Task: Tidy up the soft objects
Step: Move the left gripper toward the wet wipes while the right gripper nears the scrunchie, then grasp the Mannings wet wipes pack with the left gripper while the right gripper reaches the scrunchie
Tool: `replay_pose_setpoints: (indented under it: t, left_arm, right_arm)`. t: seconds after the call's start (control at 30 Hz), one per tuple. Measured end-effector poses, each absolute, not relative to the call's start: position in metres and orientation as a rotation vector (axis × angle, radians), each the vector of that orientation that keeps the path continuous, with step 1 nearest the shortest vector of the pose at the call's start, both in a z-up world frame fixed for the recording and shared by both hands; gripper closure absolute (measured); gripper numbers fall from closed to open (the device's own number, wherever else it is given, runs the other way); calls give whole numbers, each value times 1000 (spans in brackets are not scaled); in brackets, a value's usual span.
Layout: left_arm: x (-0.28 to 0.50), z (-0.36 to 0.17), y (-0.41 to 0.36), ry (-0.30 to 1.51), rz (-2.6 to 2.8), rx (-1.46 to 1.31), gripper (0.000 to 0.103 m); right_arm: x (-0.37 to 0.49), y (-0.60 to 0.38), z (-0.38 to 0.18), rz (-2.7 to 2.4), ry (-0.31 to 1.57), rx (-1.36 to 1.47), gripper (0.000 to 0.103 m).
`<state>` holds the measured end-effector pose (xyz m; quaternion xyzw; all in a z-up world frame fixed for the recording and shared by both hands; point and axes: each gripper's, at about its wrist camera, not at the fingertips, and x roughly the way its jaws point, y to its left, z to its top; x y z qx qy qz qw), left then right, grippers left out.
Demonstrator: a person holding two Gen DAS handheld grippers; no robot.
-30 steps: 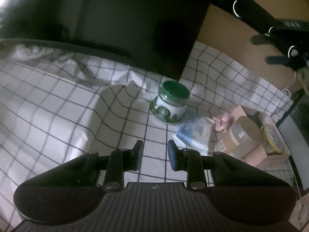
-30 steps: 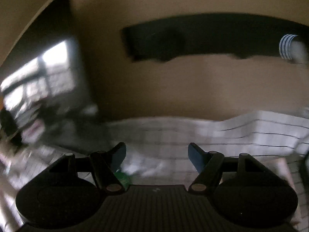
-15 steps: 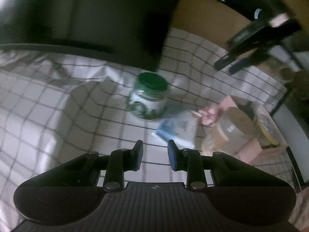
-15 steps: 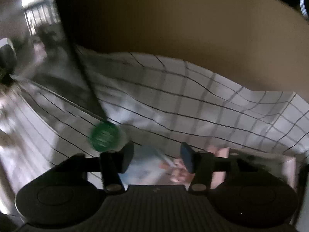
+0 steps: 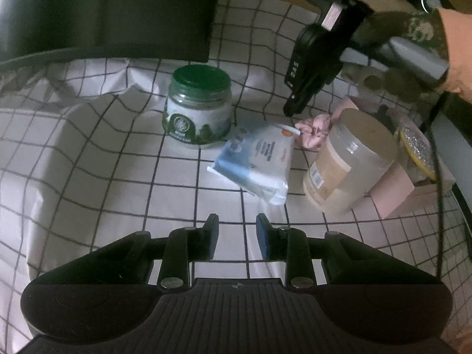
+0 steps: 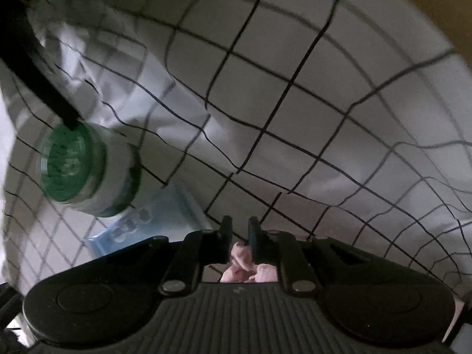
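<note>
Right gripper [image 6: 238, 230] is low over the pink soft item [image 5: 312, 131], a crumpled scrunchie-like piece lying on the grid-patterned cloth [image 5: 118, 159] between the blue-and-white soft packet [image 5: 259, 159] and the tan-lidded jar [image 5: 348, 162]. In the right wrist view the fingers stand only a narrow gap apart, with pink fabric [image 6: 244, 265] visible below and behind the tips; whether any fabric is pinched between them cannot be told. Left gripper [image 5: 237, 230] hovers nearer, over bare cloth, its fingers apart with nothing between them. The green-lidded jar [image 5: 200, 112] stands upright just far-left of the packet. Judgement: the step in hand is the grasp of the pink item. To do it well, bring the tips down until they bracket a thick fold rather than a loose edge, then close fully, since thin fabric will slip. Keep clear of the packet corner, which touches or nearly touches the pink item, and of the tan-lidded jar close on the right; a sideways nudge could tip it. Lift straight up, so the cloth underneath is not dragged along.
</note>
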<state>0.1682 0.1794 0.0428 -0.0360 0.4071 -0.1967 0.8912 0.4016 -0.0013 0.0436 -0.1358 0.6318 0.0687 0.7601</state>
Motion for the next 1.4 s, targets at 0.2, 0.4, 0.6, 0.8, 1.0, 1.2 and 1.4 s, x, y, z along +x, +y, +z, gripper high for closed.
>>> replay_pose_setpoints:
  t: [0.2,0.4,0.6,0.8,1.0,1.2,1.4]
  left_arm:
    - [169,36,197,853,-384,-108,73]
    - [172,32,204,849,-370,-136,73]
    - [174,37,203,825,-375,-141,73]
    - [185,45,191,819,-403,-50,73]
    - [205,50,157,813,-472,135,72]
    - [214,37,133,858,-524,264,72]
    - [222,38,125,899,-556,263,72]
  right_arm:
    - [414,3,21,133,1405,-363,92]
    - [403,28,19,247,1415,-410,92]
    - [382,59,17,454,1442,-484,92]
    - [366,61,44,473,1366,-521,92]
    - [345,14,118,318,1152,-365,85]
    - [299,-36,174,236,944,-163,69]
    - [261,-50,180,210,884,-107,62]
